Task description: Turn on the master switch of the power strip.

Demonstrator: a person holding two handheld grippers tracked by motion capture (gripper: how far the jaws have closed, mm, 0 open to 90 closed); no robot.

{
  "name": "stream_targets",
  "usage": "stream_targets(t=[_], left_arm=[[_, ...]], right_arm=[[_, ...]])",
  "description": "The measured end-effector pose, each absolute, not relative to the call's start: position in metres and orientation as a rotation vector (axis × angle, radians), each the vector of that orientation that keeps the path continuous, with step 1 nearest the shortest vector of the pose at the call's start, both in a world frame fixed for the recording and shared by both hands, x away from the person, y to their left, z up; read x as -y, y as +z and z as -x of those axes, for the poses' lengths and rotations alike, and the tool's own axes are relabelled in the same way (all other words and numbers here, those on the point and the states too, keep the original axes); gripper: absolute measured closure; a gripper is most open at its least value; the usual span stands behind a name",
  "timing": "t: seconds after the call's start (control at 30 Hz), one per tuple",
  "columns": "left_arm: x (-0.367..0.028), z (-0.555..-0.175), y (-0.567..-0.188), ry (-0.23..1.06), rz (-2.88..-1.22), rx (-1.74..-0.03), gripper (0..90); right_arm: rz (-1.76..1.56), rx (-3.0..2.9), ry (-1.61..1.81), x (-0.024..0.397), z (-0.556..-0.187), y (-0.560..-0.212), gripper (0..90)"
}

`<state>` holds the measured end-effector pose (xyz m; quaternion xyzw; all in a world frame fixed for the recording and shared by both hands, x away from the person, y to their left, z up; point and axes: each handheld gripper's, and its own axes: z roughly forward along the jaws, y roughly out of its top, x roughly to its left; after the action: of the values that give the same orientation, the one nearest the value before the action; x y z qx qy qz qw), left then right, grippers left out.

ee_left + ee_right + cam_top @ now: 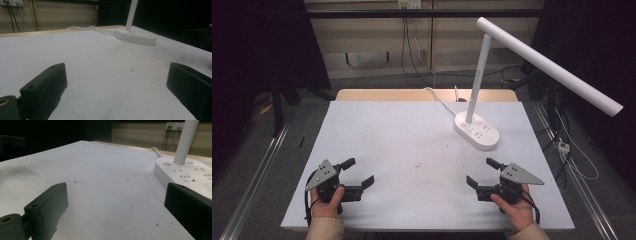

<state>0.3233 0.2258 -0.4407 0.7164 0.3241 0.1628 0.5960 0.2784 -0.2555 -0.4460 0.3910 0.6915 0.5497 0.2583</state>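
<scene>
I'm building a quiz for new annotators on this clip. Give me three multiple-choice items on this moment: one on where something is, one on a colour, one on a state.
1. Where does the desk lamp stand on the table?
A. far right part
B. near left corner
C. dead centre

2. What colour is the lamp's base?
A. black
B. white
C. red

3. How do the left gripper and right gripper stand?
A. both shut on the lamp's cord
B. left open, right shut
C. both open, holding nothing

Answers:
1 A, the high view shows the base far from the person, right of the middle.
2 B, the base is white in all views.
3 C, each gripper view shows its jaws wide apart over bare tabletop.
</scene>
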Motion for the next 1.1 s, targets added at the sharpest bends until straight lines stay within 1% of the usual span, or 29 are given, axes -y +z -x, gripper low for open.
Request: stream_targets(t=[0.47, 0.73, 1.1], left_arm=[[-0.226, -0.324, -0.439, 0.38, -1.659, -0.748, 2.7], [-0.226, -0.325, -0.439, 0.379, -1.659, -0.741, 2.7], [-0.225, -0.325, -0.439, 0.375, -1.659, -0.737, 2.7]], right_arm=[[-1.099, -1.887, 1.444, 0.247, -0.31, -0.443, 6.8], [-1.111, -1.902, 1.407, 0.239, -0.323, -0.443, 7.2], [-1.131, -1.899, 1.397, 0.238, -0.337, -0.439, 8.1]])
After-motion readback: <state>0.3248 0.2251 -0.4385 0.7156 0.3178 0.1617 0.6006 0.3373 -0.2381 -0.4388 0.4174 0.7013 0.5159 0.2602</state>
